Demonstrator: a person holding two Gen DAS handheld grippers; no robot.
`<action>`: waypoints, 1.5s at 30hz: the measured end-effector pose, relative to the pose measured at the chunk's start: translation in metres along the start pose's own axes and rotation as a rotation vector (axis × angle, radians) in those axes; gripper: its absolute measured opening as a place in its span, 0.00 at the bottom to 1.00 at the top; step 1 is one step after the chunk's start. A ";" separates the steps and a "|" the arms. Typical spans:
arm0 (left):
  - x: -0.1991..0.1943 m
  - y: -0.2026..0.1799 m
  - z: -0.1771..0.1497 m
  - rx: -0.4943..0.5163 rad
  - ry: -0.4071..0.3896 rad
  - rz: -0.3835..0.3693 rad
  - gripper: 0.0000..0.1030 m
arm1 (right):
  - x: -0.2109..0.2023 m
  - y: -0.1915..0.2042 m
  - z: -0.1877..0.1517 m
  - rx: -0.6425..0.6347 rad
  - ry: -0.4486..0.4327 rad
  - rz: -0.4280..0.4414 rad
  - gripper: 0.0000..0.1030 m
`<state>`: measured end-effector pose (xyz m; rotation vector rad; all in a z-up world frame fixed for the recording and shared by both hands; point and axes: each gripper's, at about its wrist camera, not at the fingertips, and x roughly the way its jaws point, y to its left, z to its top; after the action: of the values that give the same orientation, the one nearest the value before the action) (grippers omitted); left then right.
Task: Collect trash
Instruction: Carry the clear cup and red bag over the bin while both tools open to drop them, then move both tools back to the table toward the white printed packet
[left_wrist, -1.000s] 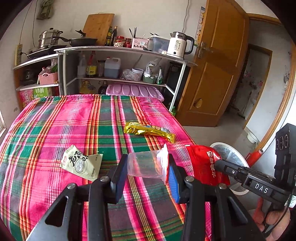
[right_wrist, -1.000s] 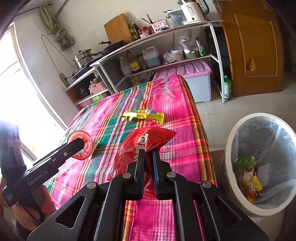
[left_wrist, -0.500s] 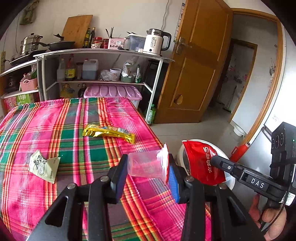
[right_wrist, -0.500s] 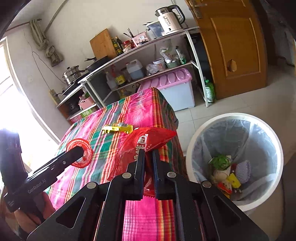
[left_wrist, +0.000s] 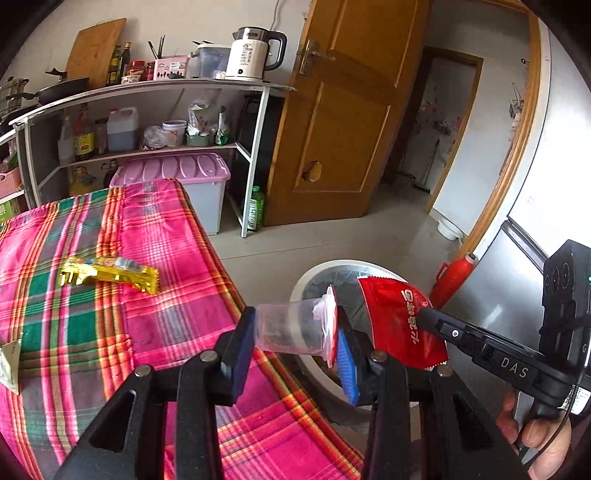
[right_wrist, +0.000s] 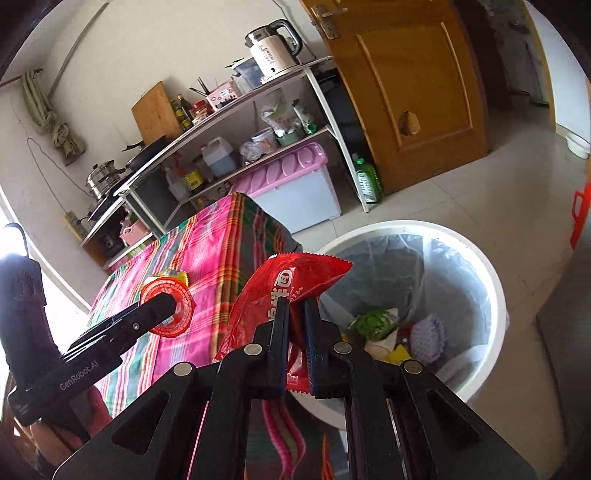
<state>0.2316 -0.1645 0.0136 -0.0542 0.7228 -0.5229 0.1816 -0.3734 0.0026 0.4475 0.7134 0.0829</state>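
My left gripper (left_wrist: 295, 332) is shut on a clear plastic cup (left_wrist: 291, 326) lying sideways, its red peeled lid against the right pad. It hangs at the table's right edge, beside the white trash bin (left_wrist: 314, 269). My right gripper (right_wrist: 295, 332) is shut on a red snack wrapper (right_wrist: 291, 280), held near the bin's (right_wrist: 476, 258) rim; this wrapper (left_wrist: 399, 317) also shows in the left wrist view. The bin holds several pieces of trash (right_wrist: 376, 325). A yellow wrapper (left_wrist: 110, 275) lies on the plaid tablecloth (left_wrist: 166, 236).
A pale packet (left_wrist: 9, 363) lies at the table's left. Behind stand a shelf rack (left_wrist: 255, 155) with a kettle (left_wrist: 251, 53), a lidded pink storage box (left_wrist: 177, 177), a green bottle (left_wrist: 256, 208) and a wooden door (left_wrist: 343, 129). A red object (left_wrist: 452, 277) stands past the bin.
Both grippers swung right with their loads, from over the table to its right edge. The bin has come closer and larger in both views; the table has slid left.
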 end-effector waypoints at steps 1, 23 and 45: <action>0.005 -0.004 0.000 0.004 0.009 -0.005 0.41 | 0.000 -0.005 0.000 0.008 0.000 -0.007 0.08; 0.081 -0.050 0.000 0.019 0.170 -0.085 0.42 | 0.005 -0.067 0.001 0.122 0.034 -0.106 0.09; 0.033 -0.028 -0.006 -0.040 0.084 -0.077 0.48 | -0.010 -0.027 -0.002 0.033 -0.004 -0.021 0.29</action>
<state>0.2360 -0.2038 -0.0044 -0.0983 0.8160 -0.5872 0.1703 -0.3987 -0.0041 0.4718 0.7163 0.0505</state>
